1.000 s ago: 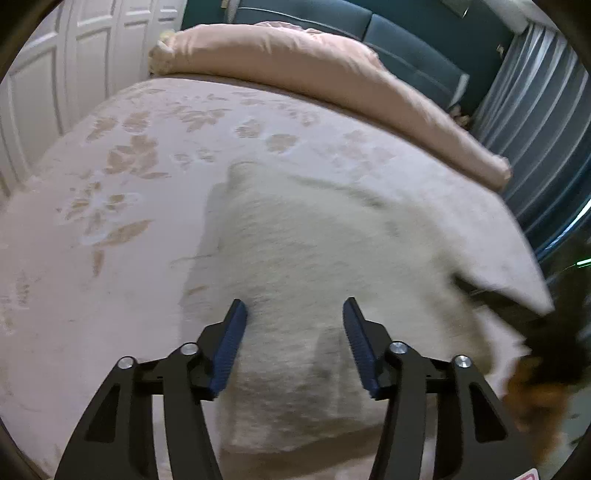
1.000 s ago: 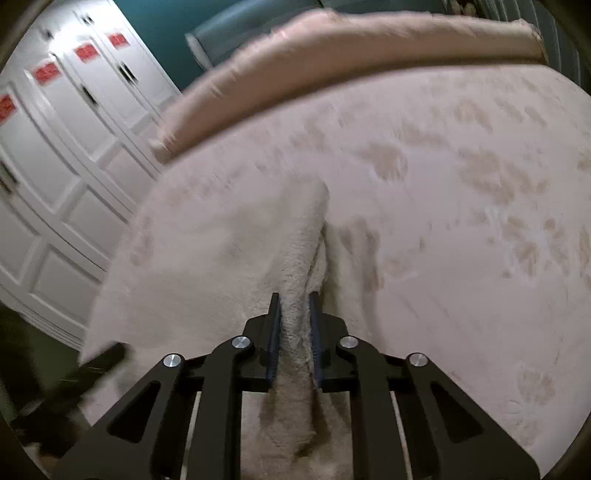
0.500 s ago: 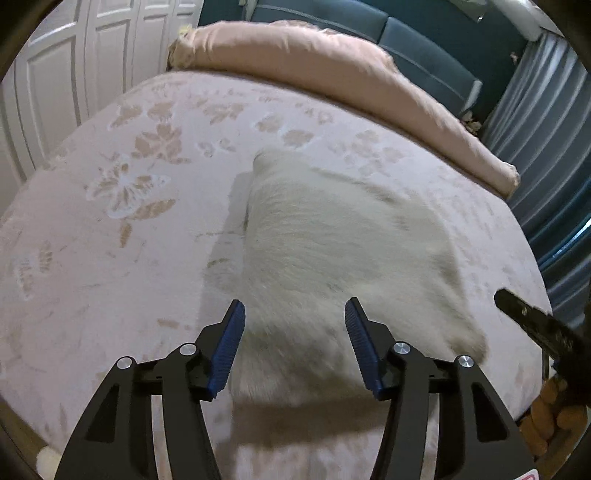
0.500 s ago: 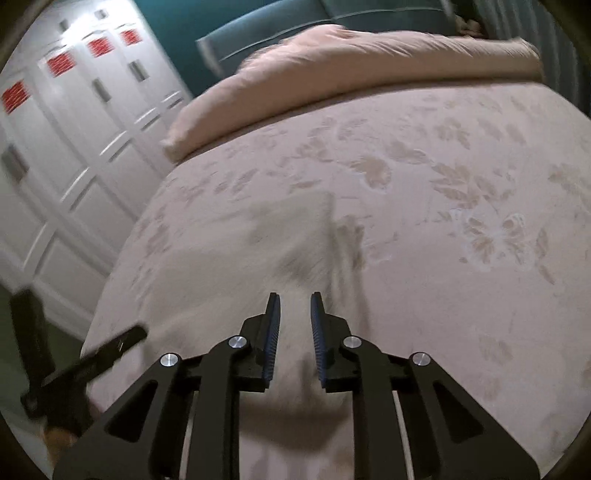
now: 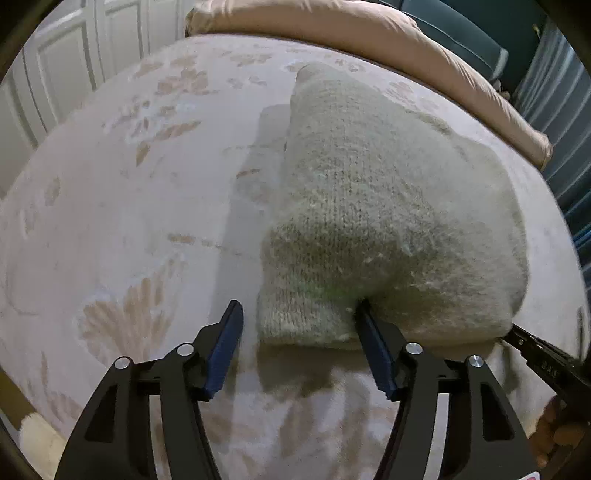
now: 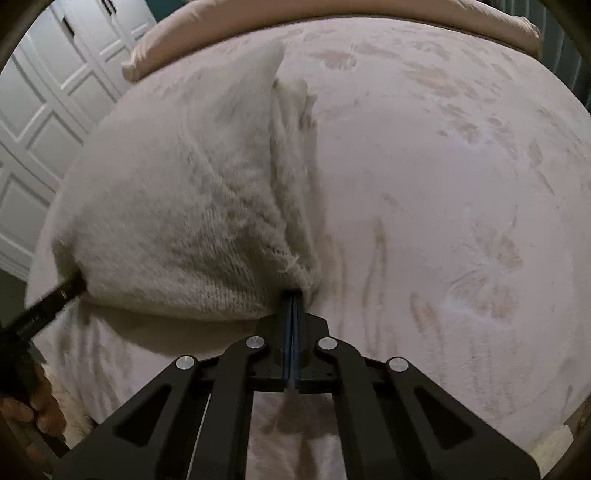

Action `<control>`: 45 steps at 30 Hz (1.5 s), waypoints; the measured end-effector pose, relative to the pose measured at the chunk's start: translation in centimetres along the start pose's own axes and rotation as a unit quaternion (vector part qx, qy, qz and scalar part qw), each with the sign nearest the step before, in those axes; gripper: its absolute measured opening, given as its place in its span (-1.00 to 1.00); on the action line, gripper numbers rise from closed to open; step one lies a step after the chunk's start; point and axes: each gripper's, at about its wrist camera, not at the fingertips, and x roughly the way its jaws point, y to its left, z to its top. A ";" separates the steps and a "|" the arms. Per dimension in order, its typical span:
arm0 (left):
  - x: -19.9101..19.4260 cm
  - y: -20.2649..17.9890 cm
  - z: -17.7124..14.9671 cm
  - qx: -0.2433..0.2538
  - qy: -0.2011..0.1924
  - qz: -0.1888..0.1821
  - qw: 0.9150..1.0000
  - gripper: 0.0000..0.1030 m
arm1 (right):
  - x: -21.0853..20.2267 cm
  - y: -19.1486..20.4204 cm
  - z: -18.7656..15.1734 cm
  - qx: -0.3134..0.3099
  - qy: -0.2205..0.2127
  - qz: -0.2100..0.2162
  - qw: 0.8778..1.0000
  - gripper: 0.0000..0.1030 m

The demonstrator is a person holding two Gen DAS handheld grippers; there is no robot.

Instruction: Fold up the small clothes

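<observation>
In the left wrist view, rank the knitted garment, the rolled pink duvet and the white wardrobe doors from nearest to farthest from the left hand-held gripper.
1. Knitted garment, touching the left hand-held gripper, at its right finger.
2. White wardrobe doors, far left, beyond the bed edge.
3. Rolled pink duvet, across the far end; close to the doors.

The left gripper [image 5: 297, 325] is spread wide, blue-padded fingers [image 5: 225, 347] pointing toward 12 o'clock. The right gripper [image 6: 293, 306] has its fingers pressed together, pads nearly touching, tips buried in knit fabric. In the left wrist view its black finger enters at 4 o'clock; the person's right hand [image 5: 557, 432] shows there. The left hand [image 6: 33, 402] appears at 8 o'clock in the right wrist view.
</observation>
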 end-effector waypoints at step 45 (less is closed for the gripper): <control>-1.9 -5.0 -9.6 0.062 -0.056 0.067 0.994 0.77 | -2.6 5.6 -9.9 -0.043 -0.103 -0.073 0.991 0.14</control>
